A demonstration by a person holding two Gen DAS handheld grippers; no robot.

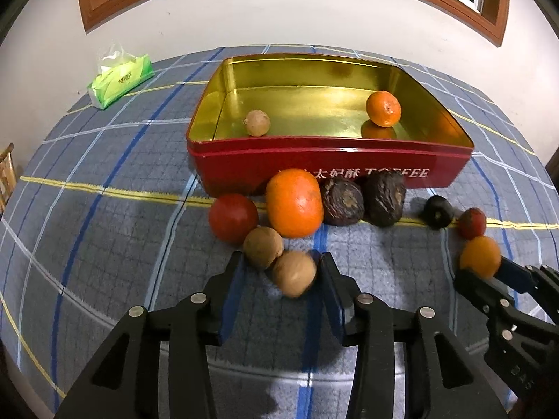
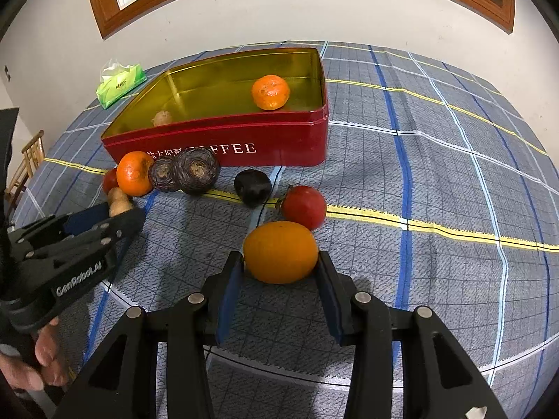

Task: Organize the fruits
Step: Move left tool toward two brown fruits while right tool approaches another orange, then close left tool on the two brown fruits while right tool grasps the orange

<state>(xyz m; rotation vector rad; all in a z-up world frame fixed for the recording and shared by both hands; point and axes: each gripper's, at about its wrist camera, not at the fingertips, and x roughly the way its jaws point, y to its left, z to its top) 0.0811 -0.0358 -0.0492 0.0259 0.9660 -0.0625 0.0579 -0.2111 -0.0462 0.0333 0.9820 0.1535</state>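
Fruit tally: my right gripper (image 2: 280, 265) clamps orange (image 2: 280, 252); my left gripper (image 1: 280, 272) spread around brown fruit (image 1: 294, 274), untouching. Risk: nudging neighbour (image 1: 262, 247) at 11 o'clock, rolling.

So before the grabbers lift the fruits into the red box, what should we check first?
1. Right gripper around the yellow-orange fruit: ok, a finger sits on each side, touching it.
2. Left gripper around the near brown fruit: not ok, it only touches the right finger and there is a gap on the left.
3. Other brown fruit out of the way: not ok, it touches the one being grabbed.
4. Room in the red box: ok, only a small orange and a brown fruit are inside.
5. Grip firm enough to lift: cannot tell.
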